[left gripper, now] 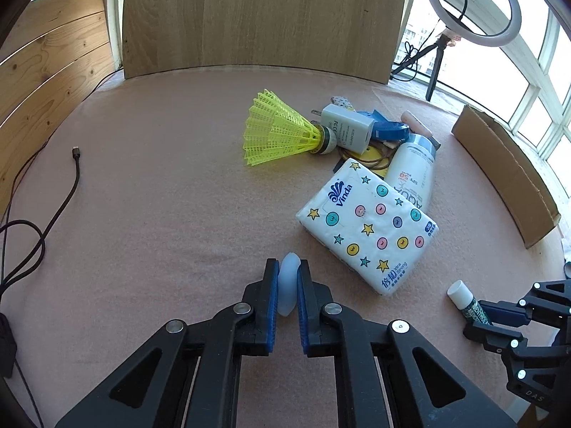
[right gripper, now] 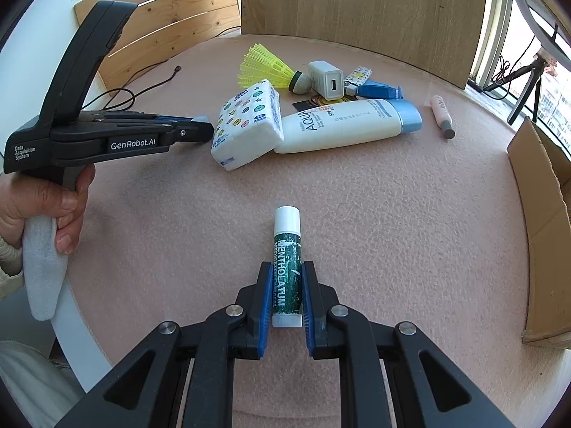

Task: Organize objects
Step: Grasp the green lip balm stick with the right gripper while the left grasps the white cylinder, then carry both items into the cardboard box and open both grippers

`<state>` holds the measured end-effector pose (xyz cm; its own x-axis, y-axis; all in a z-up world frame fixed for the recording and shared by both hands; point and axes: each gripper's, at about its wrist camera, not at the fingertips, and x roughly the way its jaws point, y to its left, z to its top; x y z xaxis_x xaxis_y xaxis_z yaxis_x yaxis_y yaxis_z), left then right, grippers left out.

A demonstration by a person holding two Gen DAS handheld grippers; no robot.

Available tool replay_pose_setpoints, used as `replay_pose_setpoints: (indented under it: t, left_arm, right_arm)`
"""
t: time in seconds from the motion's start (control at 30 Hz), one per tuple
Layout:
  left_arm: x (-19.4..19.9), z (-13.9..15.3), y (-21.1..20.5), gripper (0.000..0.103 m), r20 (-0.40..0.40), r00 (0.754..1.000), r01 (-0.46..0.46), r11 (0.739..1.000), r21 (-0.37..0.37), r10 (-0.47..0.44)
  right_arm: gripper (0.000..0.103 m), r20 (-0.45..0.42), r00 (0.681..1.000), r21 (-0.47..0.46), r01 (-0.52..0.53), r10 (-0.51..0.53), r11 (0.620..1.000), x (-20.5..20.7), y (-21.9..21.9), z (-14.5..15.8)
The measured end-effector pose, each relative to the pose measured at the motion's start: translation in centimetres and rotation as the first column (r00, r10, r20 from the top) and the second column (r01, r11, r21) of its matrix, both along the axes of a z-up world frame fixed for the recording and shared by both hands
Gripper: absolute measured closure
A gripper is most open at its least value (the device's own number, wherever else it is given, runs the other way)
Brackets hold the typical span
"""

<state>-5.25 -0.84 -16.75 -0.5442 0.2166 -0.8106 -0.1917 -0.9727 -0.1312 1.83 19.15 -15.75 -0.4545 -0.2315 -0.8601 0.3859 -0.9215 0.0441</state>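
My left gripper (left gripper: 288,267) is shut on a small pale translucent blob (left gripper: 287,287) just above the pink table mat. From the right wrist view the same gripper (right gripper: 203,125) is seen side-on beside the tissue pack (right gripper: 249,125), held by a person's hand (right gripper: 53,207). My right gripper (right gripper: 287,267) is shut on a green lip balm stick (right gripper: 286,260) whose white cap points away from me. In the left wrist view that stick (left gripper: 464,297) shows at the lower right. A yellow shuttlecock (left gripper: 278,128), a white charger (left gripper: 346,128) and a sunscreen bottle (left gripper: 410,171) lie in a cluster behind the tissue pack (left gripper: 367,228).
An open cardboard box (right gripper: 542,232) stands at the table's right edge. A pink tube (right gripper: 442,116) lies alone near the cluster. A black cable (left gripper: 75,164) trails across the left of the mat. A wooden board (left gripper: 264,18) stands behind, a ring light (left gripper: 471,3) at back right.
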Motion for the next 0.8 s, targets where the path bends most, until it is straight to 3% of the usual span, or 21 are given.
replay_pose_setpoints:
  t: [0.17,0.47,0.63,0.8]
  left_arm:
    - [2.0,2.0,-1.0,0.093,0.000,0.998,-0.055,0.998,0.036,0.055]
    - [3.7,8.1,1.0,0.093,-0.064,0.997,-0.039,0.998,0.052,0.043]
    - [3.9,11.1,4.8,0.093,-0.101,0.994,-0.035,0.998,0.055,0.041]
    - [3.9,13.2,11.2,0.093,-0.130,0.989,-0.071,0.997,0.032,0.075]
  right_arm:
    - [0.089,-0.040,0.999,-0.015,0.025,-0.025,1.000,0.3,0.1,0.8]
    - [0.089,-0.138,0.985,-0.071,0.090,-0.099,0.993,-0.1,1.3,5.3]
    - [0.089,-0.187,0.969,-0.111,0.146,-0.165,0.983,-0.5,3.2,7.7]
    - [0.089,-0.241,0.953,-0.167,0.147,-0.185,0.975,-0.1,8.0,9.3]
